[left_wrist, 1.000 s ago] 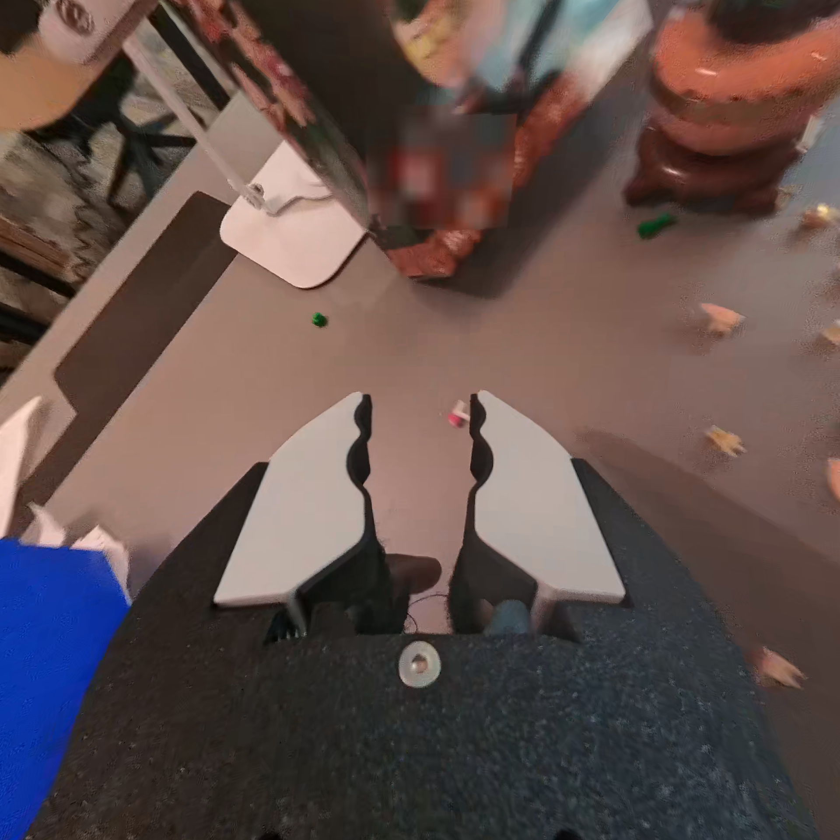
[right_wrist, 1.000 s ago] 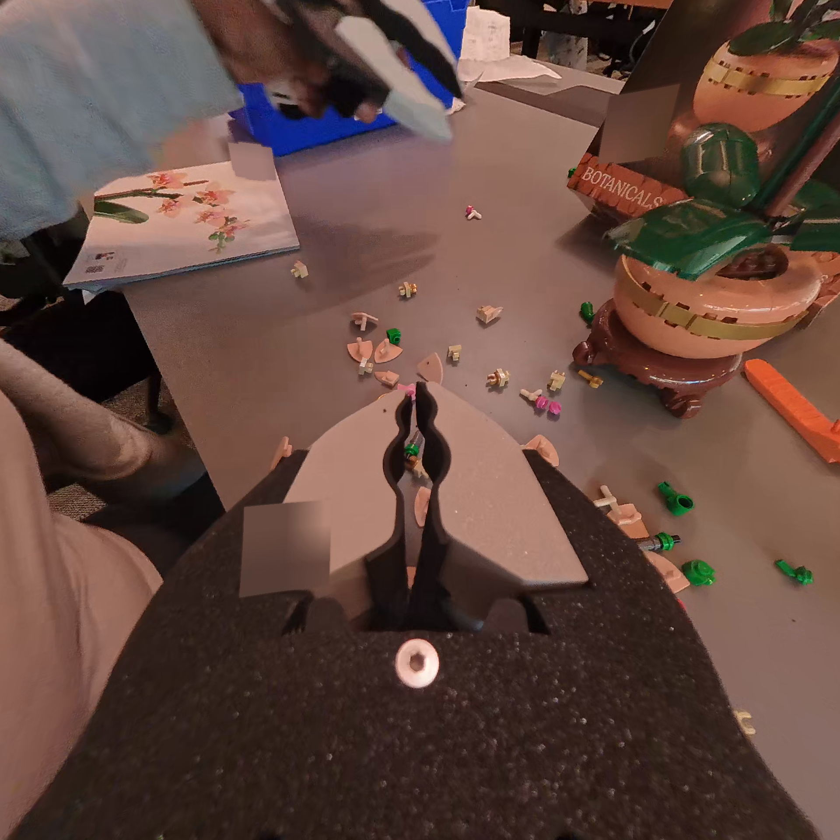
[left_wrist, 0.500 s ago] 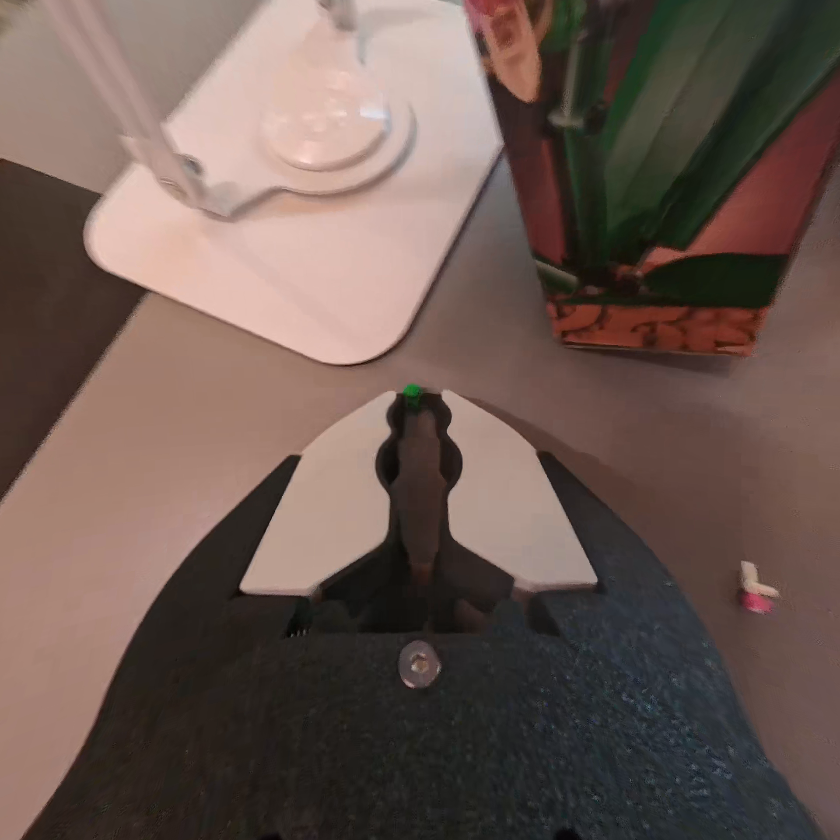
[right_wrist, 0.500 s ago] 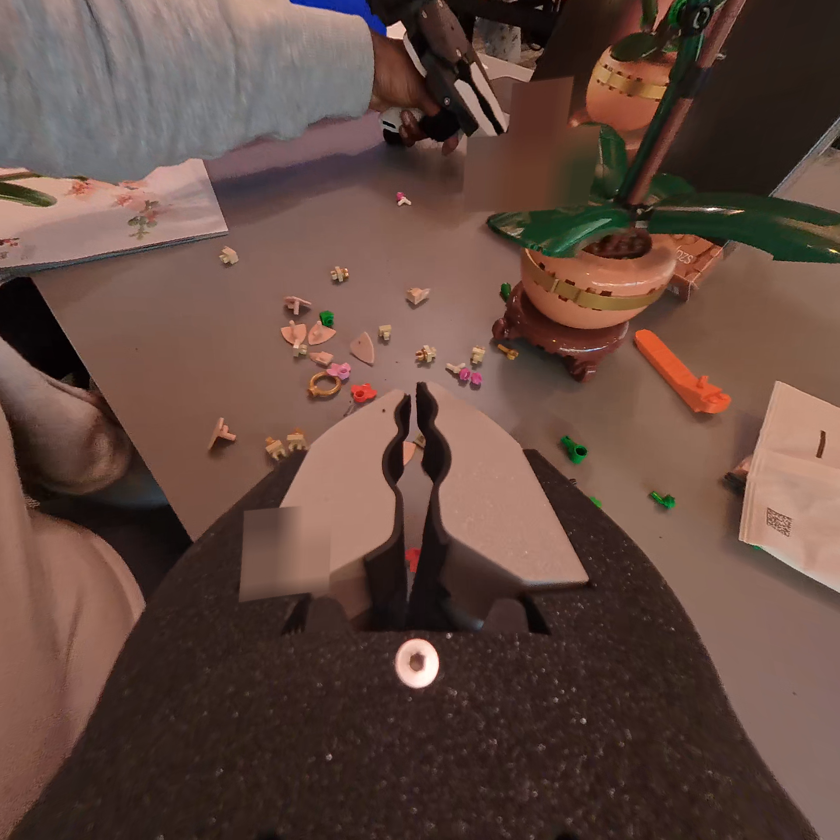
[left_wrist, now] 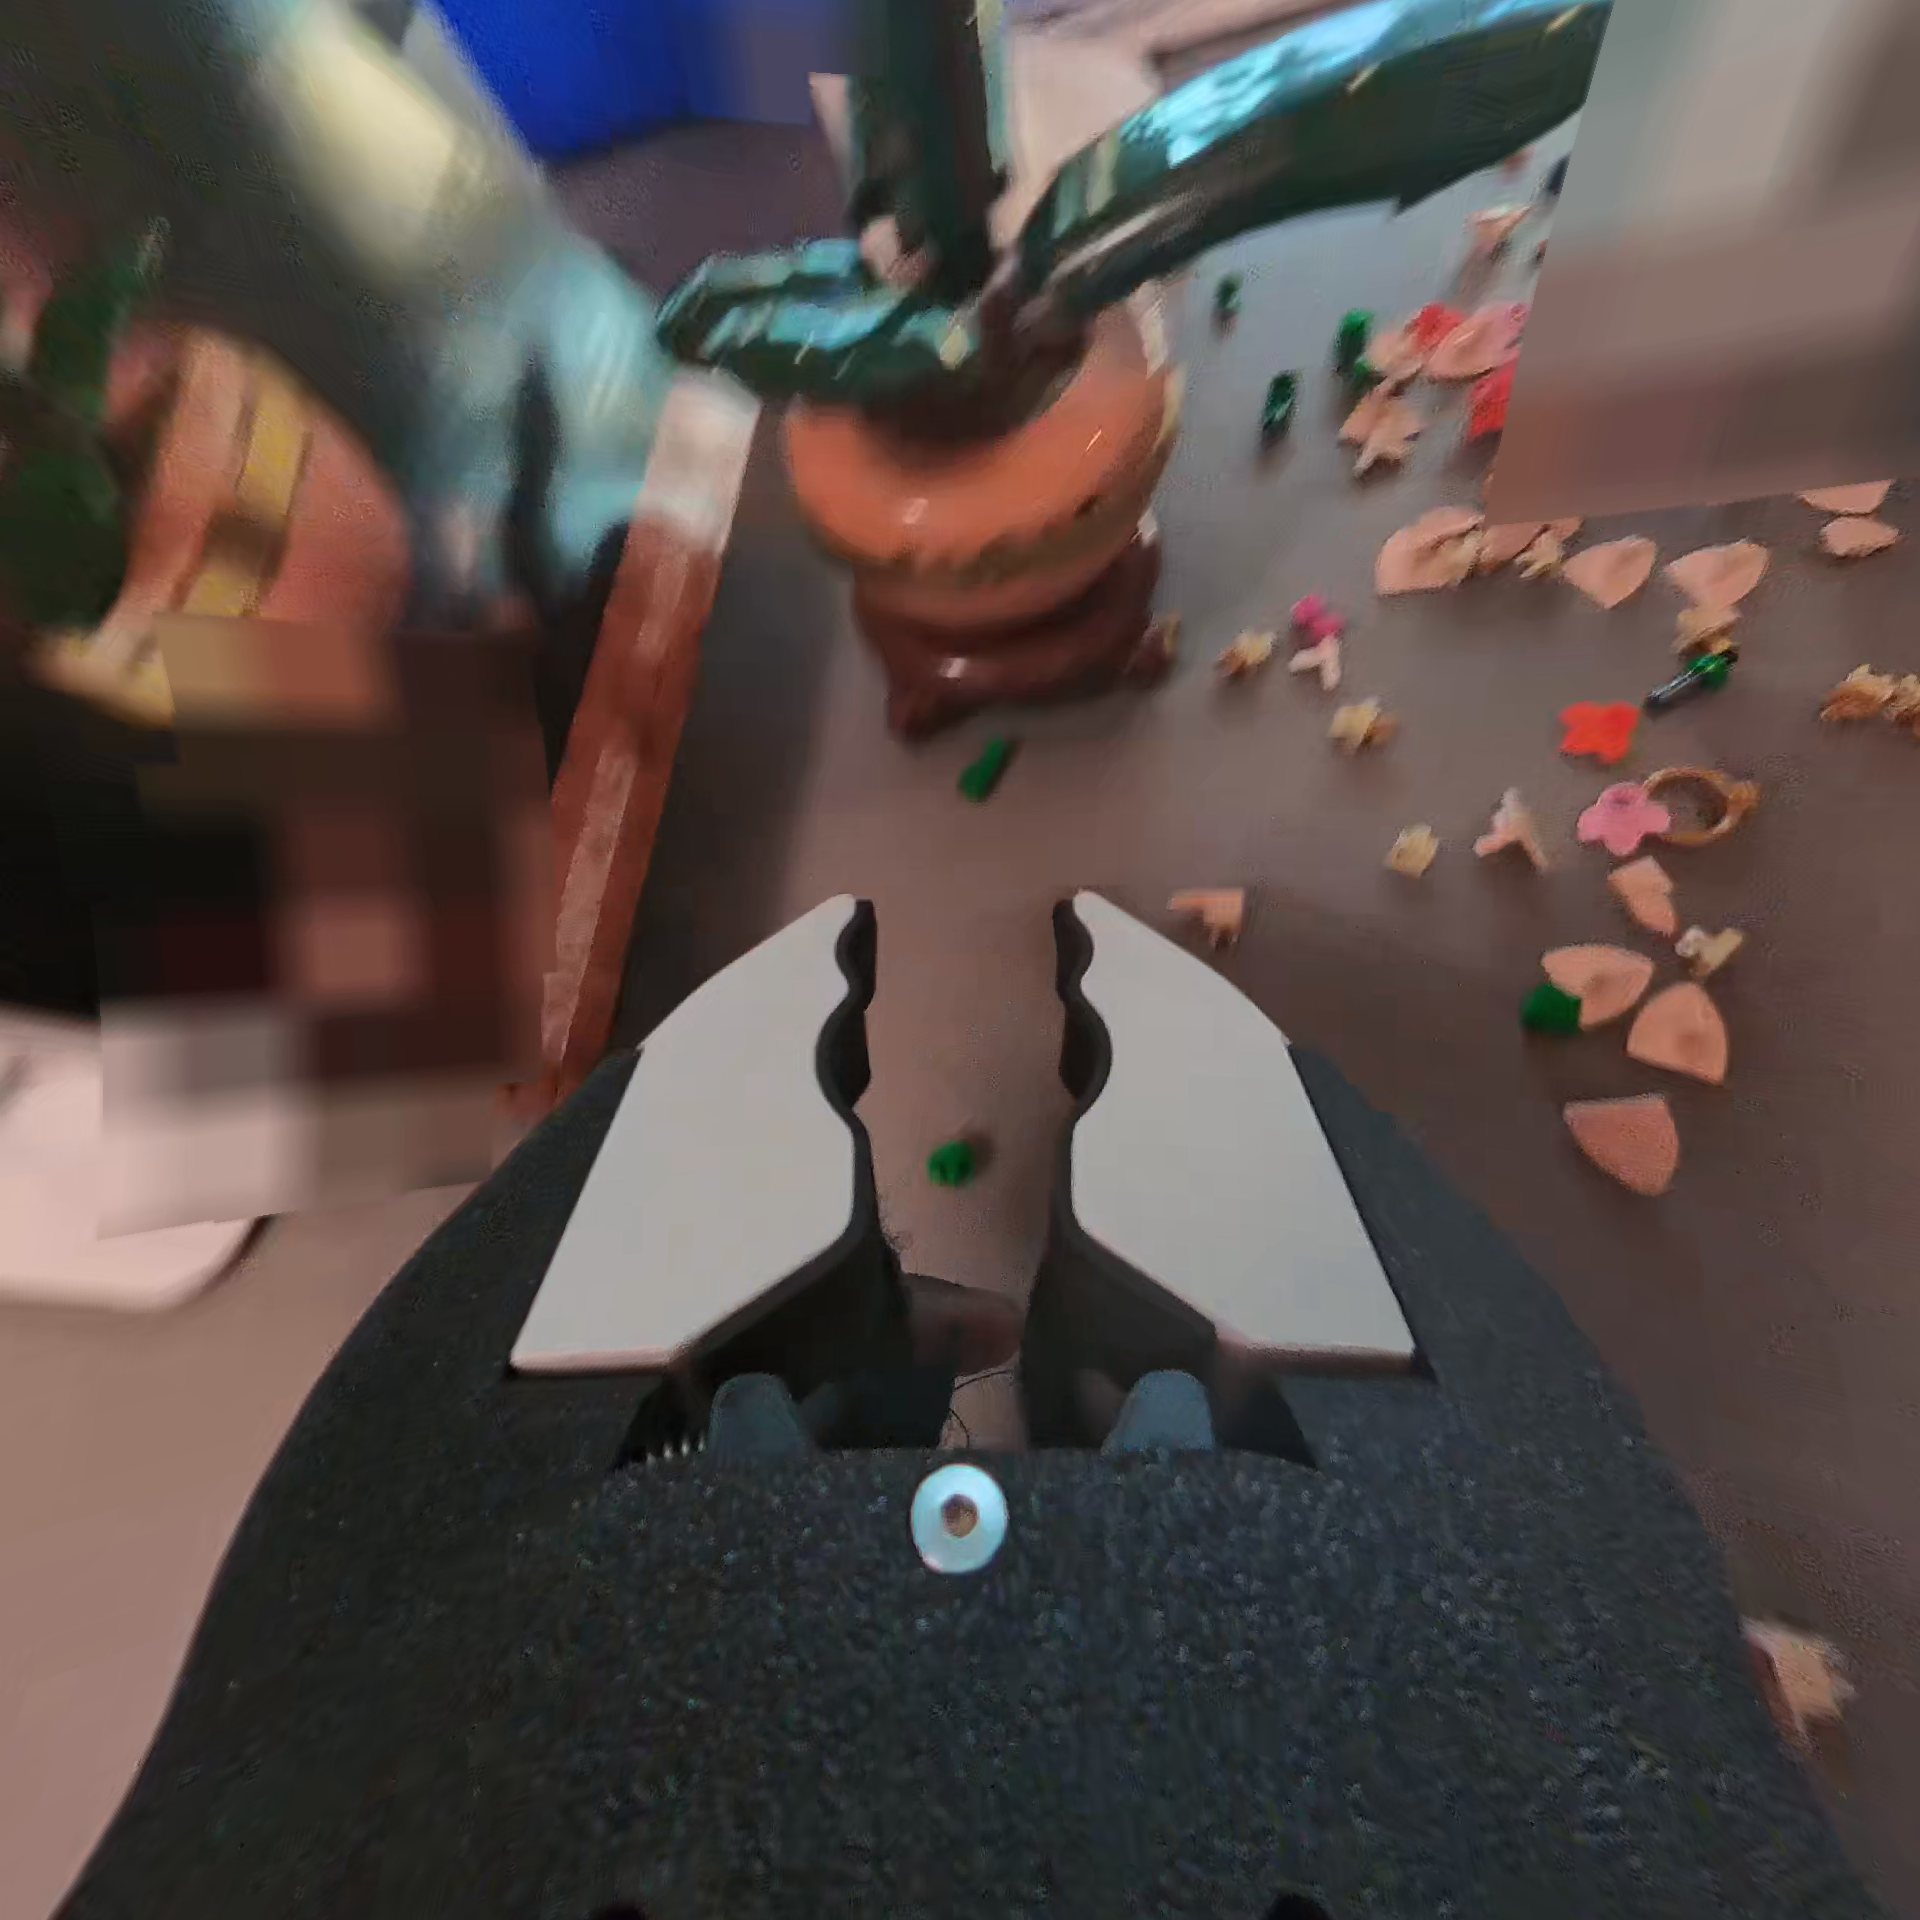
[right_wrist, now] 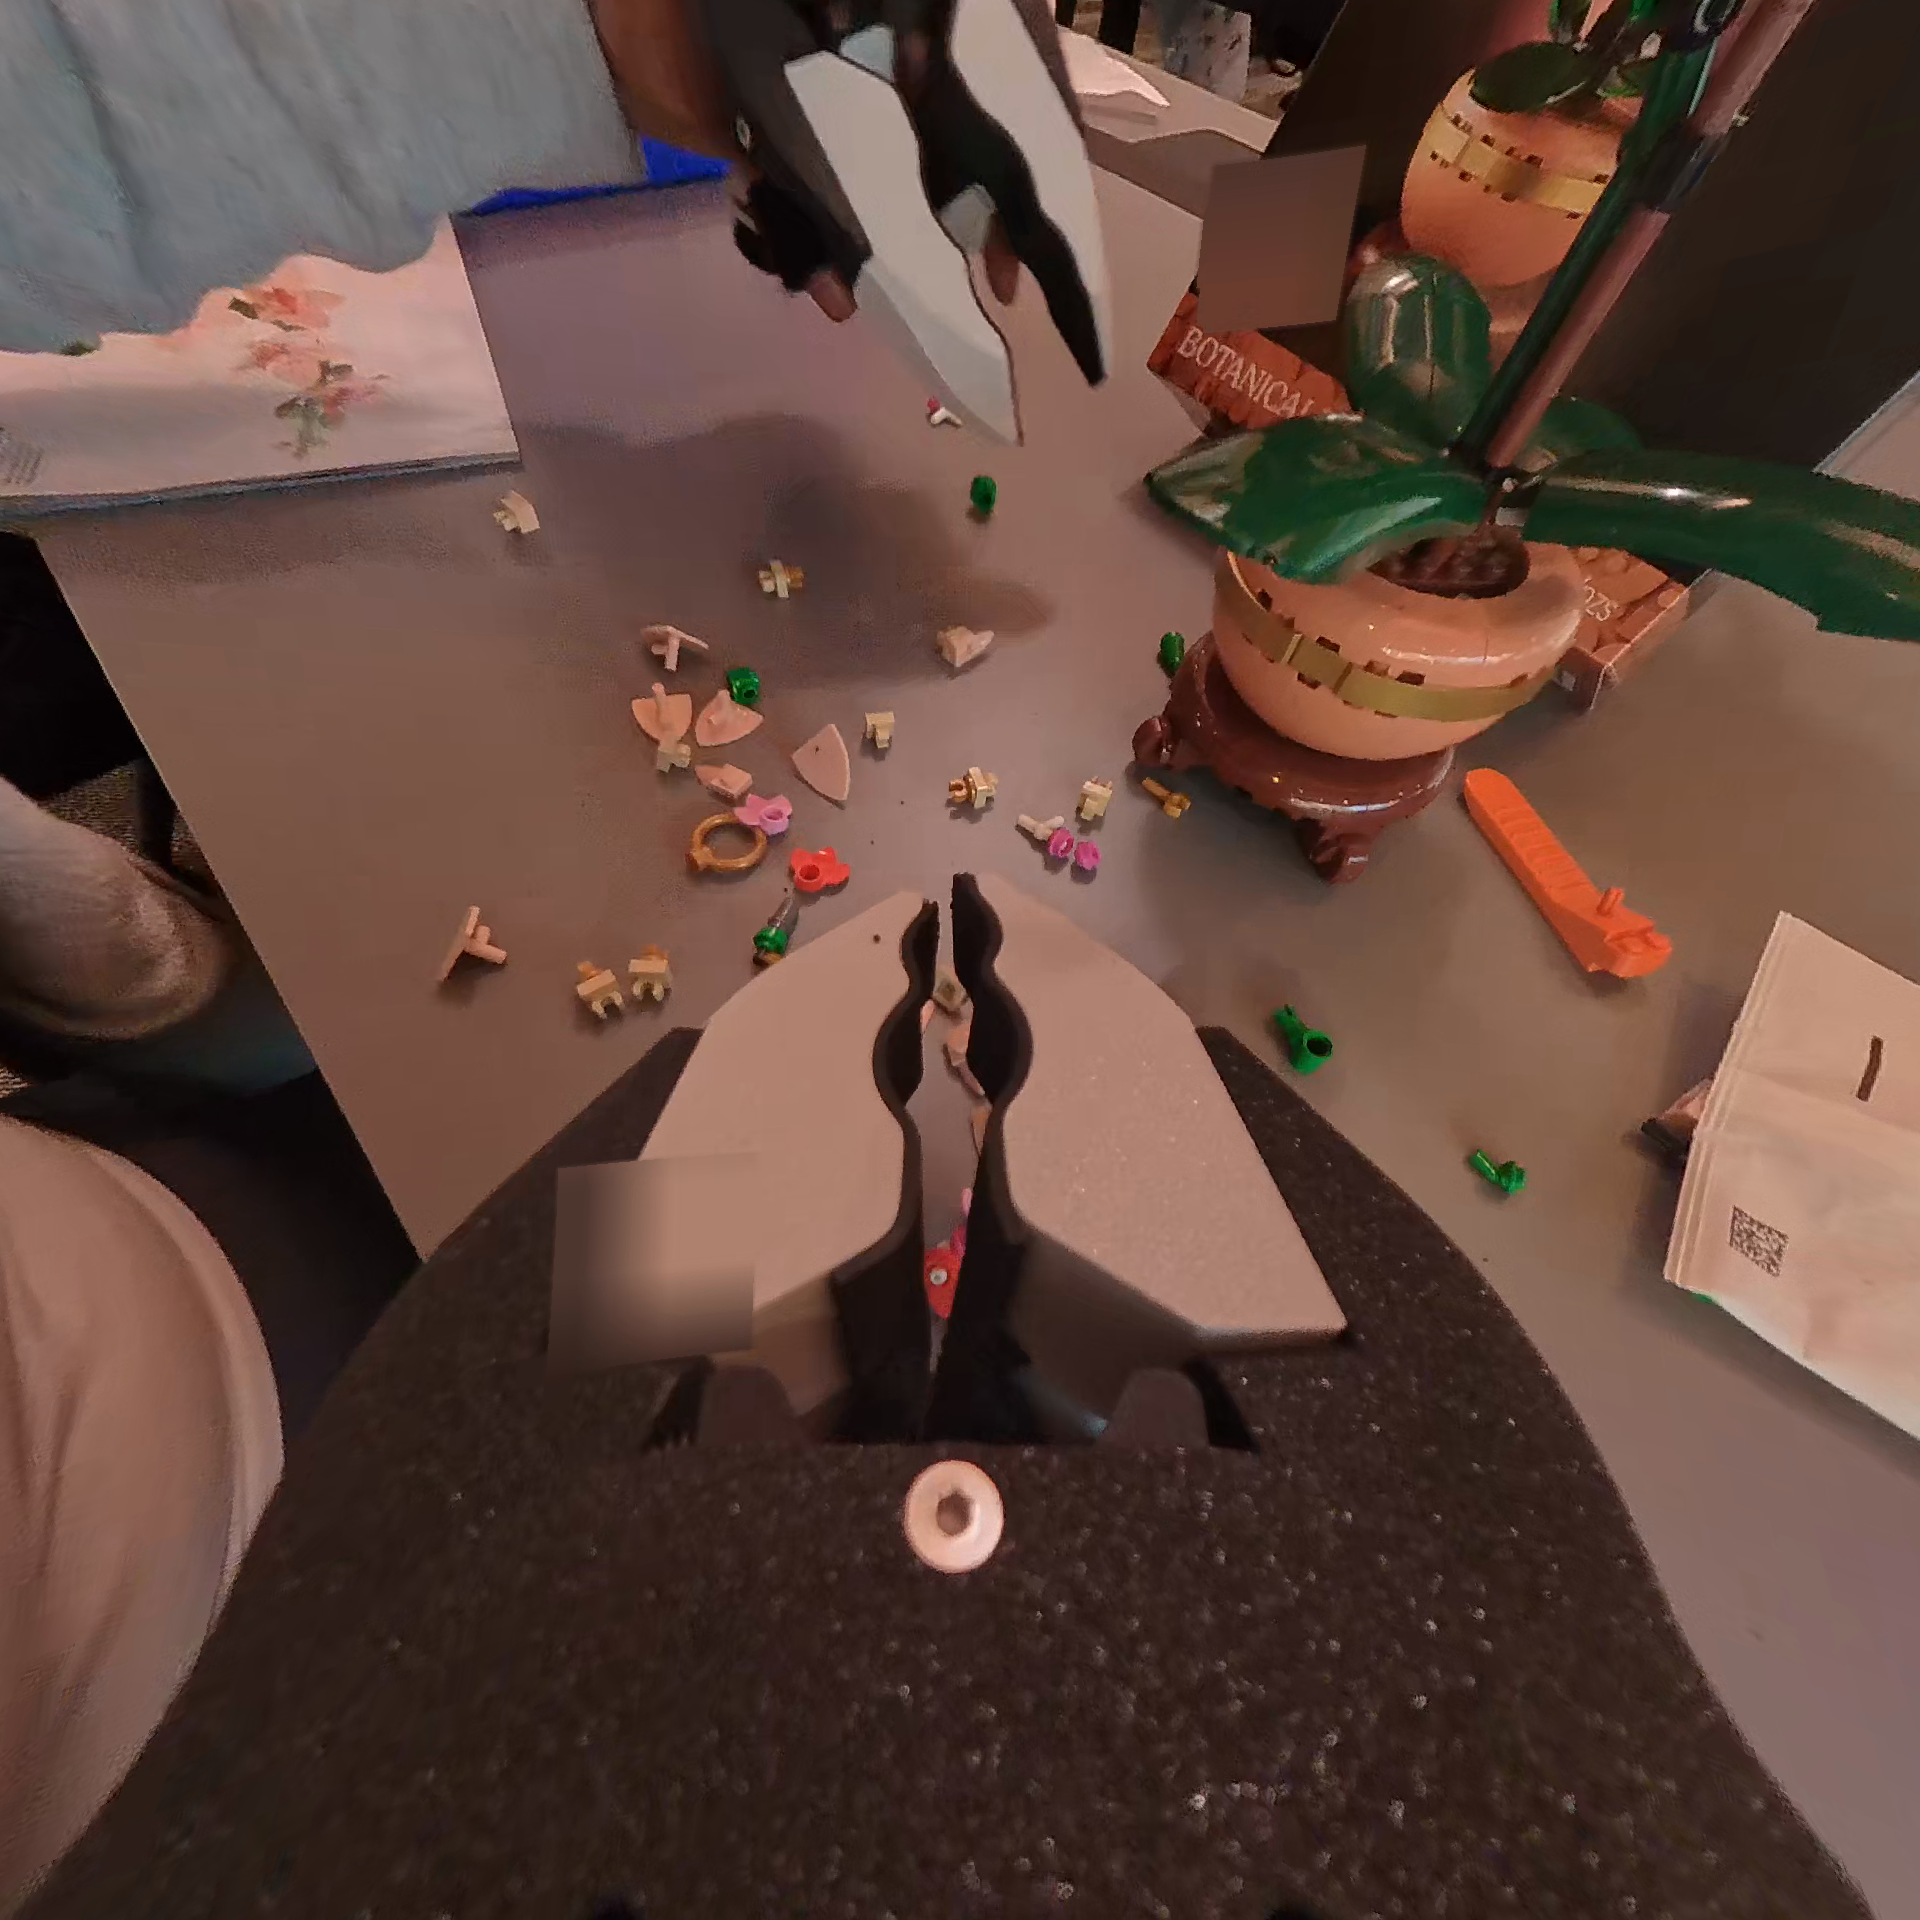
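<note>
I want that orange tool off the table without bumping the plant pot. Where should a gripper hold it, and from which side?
Probably the orange tool is best pinched across its narrow width at mid-length, coming straight down from above. It lies flat and long on the table, clear of the pot, so the fingers would straddle its two long edges.

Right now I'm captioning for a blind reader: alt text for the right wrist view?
The right gripper, nearly shut, holds nothing over a grey table strewn with small plastic pieces; beyond, the open left gripper hangs above a tiny green stud beside a peach brick-built flowerpot.
</note>
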Motion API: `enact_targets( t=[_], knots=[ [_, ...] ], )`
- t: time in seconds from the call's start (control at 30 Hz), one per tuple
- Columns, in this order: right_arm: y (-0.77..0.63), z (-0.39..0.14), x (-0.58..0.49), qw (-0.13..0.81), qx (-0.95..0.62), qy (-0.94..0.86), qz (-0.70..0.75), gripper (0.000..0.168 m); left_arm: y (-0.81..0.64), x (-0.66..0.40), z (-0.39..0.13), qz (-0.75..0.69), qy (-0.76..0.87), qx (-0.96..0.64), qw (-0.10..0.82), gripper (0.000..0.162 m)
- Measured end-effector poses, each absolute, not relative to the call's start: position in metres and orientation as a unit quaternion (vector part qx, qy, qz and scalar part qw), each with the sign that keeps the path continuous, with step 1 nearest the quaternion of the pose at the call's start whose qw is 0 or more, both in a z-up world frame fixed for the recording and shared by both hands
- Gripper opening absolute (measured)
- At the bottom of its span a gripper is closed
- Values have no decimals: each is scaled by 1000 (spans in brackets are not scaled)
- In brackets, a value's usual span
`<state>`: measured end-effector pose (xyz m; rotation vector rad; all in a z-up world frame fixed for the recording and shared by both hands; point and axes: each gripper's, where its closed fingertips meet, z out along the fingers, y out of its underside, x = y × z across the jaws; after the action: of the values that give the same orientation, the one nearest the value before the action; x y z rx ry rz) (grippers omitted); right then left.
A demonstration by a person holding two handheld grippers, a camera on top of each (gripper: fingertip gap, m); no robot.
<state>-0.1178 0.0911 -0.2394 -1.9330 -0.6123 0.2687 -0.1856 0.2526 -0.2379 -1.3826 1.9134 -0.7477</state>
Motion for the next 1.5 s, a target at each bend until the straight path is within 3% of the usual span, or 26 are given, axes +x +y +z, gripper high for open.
enact_targets(
  t=[0.33, 0.4, 0.5, 0.7, 0.93, 1.37, 1.5],
  knots=[
    [87, -236, -113, 527, -805, -260, 80, 3, 237, -126, -282, -336, 775, -489, 215, 23],
    [86, -238, -109, 526, -809, -250, 80, 3, 235, -125, -285, -341, 778, -487, 202, 8],
    [86, -238, -109, 528, -809, -247, 81, 3, 234, -130, -286, -338, 778, -495, 187, 7],
    [77, -236, -137, 524, -792, -269, 162, 4, 234, -174, -244, -290, 737, -526, 310, 7],
    [117, -245, -207, 452, -814, -325, 167, 10, 209, -279, -169, -167, 517, -661, 518, 6],
    [188, -284, -232, 302, -883, -338, 120, 25, 185, -319, -223, -155, 403, -744, 509, 7],
    [192, -285, -243, 294, -881, -349, 128, 13, 190, -330, -218, -179, 379, -738, 529, 7]
  ],
)
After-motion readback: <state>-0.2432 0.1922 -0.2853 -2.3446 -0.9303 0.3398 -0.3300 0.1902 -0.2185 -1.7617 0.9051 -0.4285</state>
